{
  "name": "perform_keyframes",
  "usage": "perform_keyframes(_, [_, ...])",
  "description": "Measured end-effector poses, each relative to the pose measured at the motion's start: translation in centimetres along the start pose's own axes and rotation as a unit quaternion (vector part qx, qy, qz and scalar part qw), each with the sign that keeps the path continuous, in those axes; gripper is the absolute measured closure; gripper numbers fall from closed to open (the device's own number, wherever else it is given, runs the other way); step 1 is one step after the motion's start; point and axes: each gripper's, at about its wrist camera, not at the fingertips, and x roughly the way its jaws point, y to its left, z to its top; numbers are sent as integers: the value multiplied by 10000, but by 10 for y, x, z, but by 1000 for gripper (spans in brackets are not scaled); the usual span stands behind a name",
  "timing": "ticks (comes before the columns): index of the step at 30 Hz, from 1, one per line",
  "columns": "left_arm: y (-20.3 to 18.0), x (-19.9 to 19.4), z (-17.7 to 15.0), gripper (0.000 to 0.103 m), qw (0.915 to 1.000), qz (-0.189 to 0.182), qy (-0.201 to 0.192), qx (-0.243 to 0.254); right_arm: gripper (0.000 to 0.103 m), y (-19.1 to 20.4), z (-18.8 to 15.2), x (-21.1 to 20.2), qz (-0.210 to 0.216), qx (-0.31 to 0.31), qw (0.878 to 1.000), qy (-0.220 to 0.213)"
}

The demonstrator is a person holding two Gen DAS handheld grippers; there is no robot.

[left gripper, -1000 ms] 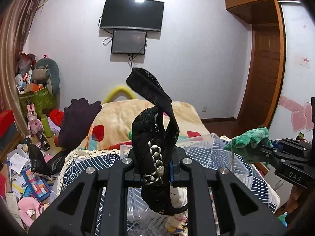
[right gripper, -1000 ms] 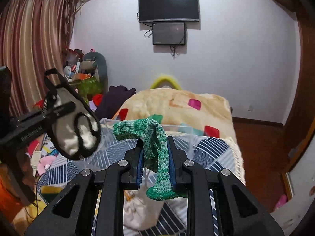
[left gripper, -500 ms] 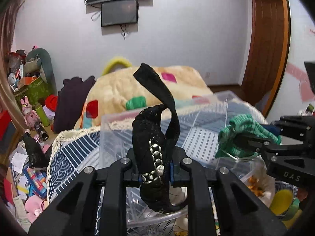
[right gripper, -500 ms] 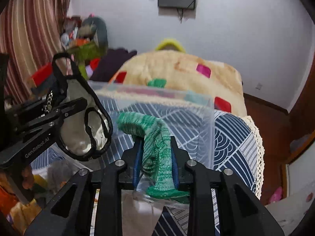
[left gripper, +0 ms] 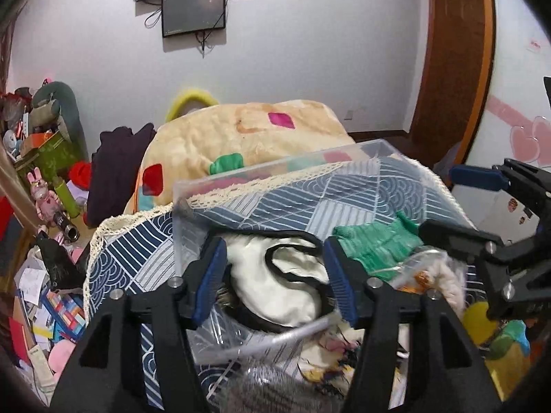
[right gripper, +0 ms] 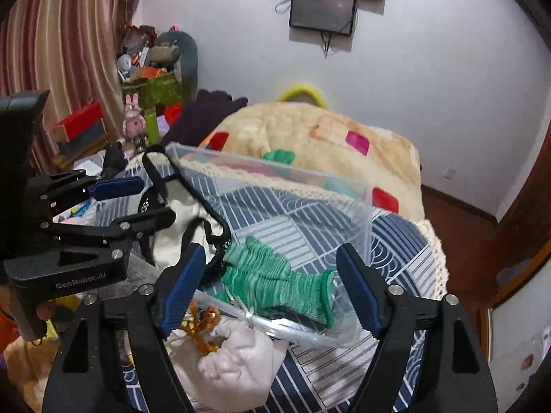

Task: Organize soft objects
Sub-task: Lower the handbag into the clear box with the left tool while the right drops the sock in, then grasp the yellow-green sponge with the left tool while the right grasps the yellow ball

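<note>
A clear plastic box [left gripper: 275, 167] sits on the bed's blue patterned cover. My left gripper [left gripper: 275, 277] hangs over it with its jaws opening. A black-trimmed cream garment [left gripper: 282, 285] lies loose in the box between the blue pads, which do not press on it. My right gripper [right gripper: 268, 284] is also opening, and a green knitted sock [right gripper: 275, 278] has dropped into the box [right gripper: 275, 170] between its pads. The sock [left gripper: 375, 244] lies just right of the garment [right gripper: 182, 213]. Each gripper shows in the other's view: the right [left gripper: 451, 206] and the left [right gripper: 151, 203].
A white drawstring bag [right gripper: 234, 354] and other soft items lie near the box's front. A beige blanket [left gripper: 248, 134] covers the far bed. Toys, papers and boxes crowd the floor at left [left gripper: 44, 292]. A wooden door [left gripper: 451, 69] stands at right.
Both grippers have tipped down over the box and opened. The black-trimmed garment and the green sock, held upright before, have fallen from the pads into the box.
</note>
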Motion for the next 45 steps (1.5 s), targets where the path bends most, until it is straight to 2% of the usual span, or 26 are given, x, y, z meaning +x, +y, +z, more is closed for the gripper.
perform_keyframes(2, [-2, -13, 1, 33, 9999, 14, -131, 6, 24, 1, 1, -10, -141, -36, 9997, -179])
perform_keyframes(5, [1, -36, 2, 20, 9994, 51, -355, -28, 21, 2, -1, -28, -151, -12, 9990, -421])
perform_keyframes(7, [4, -50, 1, 14, 9987, 73, -497, -65, 21, 2, -4, -40, -119, 25, 9984, -557])
perform_keyframes(14, [13, -84, -21, 5, 9977, 204, -648, -26, 21, 8, -24, -74, -153, 165, 9958, -884])
perform_keyframes(20, [25, -89, -56, 3, 9989, 218, -404, -133, 21, 7, -51, -82, -207, 371, 9953, -872])
perform_keyframes(26, [39, -77, -94, 3, 9987, 301, 34, -402, 21, 3, -79, -74, -286, 571, 9961, -602])
perform_keyframes(31, [50, -66, -119, 3, 9966, 214, 305, -730, 21, -1, -103, -67, -244, 811, 9957, -376])
perform_keyframes(37, [54, -58, -144, 3, 9936, 143, 542, -984, 21, -5, -126, -52, -189, 985, 9949, -67])
perform_keyframes(42, [50, -51, -156, 3, 9935, 105, 646, -934, 21, -15, -140, -41, -85, 1276, 9917, 135])
perform_keyframes(43, [50, -51, -157, 7, 9935, 70, 616, -957, 21, -15, -141, -39, -51, 1307, 9913, 144])
perform_keyframes(45, [51, -51, -160, 24, 9930, -42, 607, -1012, 22, -15, -143, -38, 31, 1360, 9906, 146])
